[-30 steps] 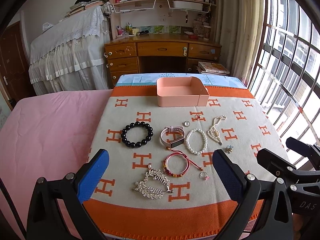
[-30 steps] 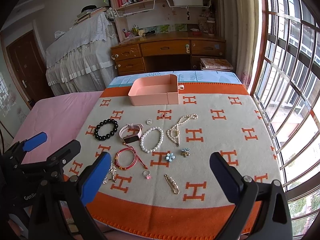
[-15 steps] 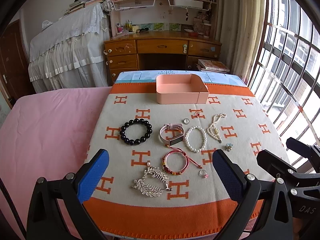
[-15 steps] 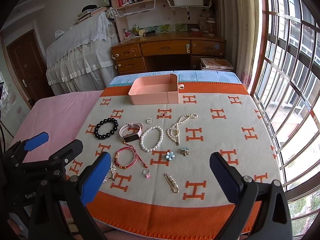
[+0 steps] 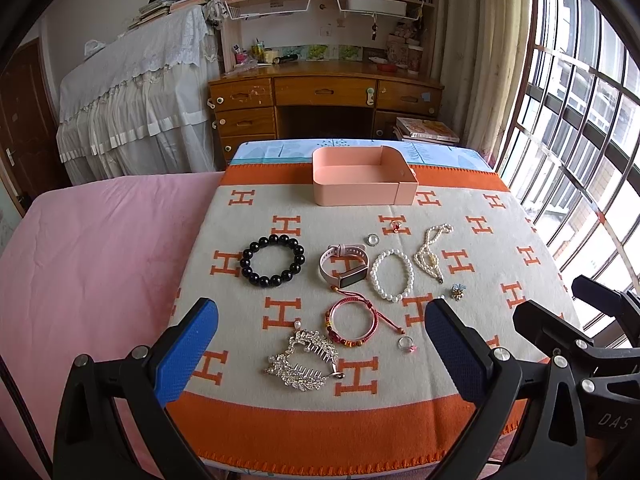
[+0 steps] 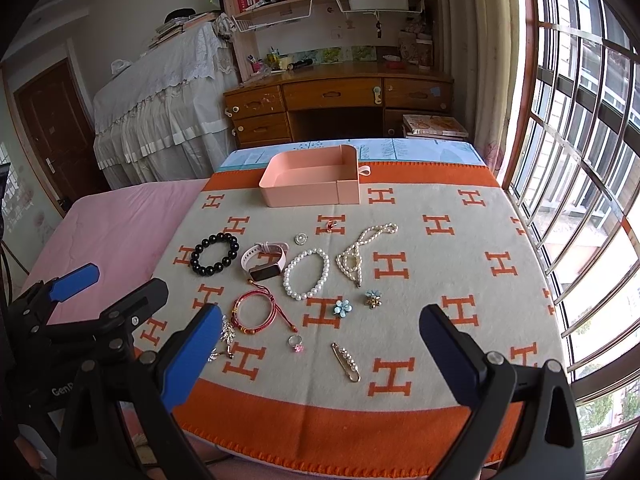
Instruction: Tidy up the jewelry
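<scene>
Jewelry lies on an orange and cream blanket (image 5: 460, 432): a black bead bracelet (image 5: 273, 261), a pink watch (image 5: 344, 265), a pearl bracelet (image 5: 392, 275), a pearl necklace (image 5: 431, 249), a red cord bracelet (image 5: 352, 323), a silver hair comb (image 5: 305, 360) and small rings and brooches. An empty pink box (image 5: 362, 176) stands at the far edge. My left gripper (image 5: 320, 344) is open above the near edge, over the comb. My right gripper (image 6: 320, 340) is open, above a pearl pin (image 6: 346, 361).
A pink bed sheet (image 5: 92, 248) lies left of the blanket. A wooden desk (image 5: 326, 100) and bookshelves stand behind. A barred window (image 5: 580, 128) runs along the right. A white-draped piece of furniture (image 5: 136, 100) stands at the back left.
Both grippers have drawn back and risen slightly, so the jewelry sits a little higher in both views. Nothing on the blanket has moved.
</scene>
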{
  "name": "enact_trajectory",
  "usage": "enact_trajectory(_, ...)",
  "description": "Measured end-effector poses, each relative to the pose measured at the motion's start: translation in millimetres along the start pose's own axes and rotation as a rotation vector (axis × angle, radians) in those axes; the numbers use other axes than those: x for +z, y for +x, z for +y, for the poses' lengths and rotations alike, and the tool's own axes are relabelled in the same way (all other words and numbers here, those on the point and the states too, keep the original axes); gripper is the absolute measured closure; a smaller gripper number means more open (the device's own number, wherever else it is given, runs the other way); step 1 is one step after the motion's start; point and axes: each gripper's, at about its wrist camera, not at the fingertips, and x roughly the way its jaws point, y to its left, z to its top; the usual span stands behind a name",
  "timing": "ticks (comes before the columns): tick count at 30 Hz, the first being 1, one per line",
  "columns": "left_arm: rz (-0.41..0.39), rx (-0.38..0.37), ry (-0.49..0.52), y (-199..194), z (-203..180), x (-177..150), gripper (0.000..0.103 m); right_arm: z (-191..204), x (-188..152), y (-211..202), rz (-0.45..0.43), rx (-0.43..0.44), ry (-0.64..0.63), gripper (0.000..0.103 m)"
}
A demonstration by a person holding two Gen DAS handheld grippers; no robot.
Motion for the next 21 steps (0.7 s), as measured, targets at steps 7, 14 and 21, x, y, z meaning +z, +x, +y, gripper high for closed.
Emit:
enact_trajectory(7,0.001,-0.001,-0.001,-0.7,-0.8,-0.4,0.001,0.0,-0.3,-0.4,0.001,0.000,-0.001,0.003)
enact_trajectory(14,0.003,-0.002,-0.002,-0.8,-1.2,-1.1,0.001,0.1,-0.6,-0.3,0.001,0.000,-0.001,0.003)
enact_trajectory(21,0.009,-0.005,-0.002,-1.1,-3.5,-6.4,0.001,0.6,-0.8,-0.4,0.003,0.000,-0.002,0.003)
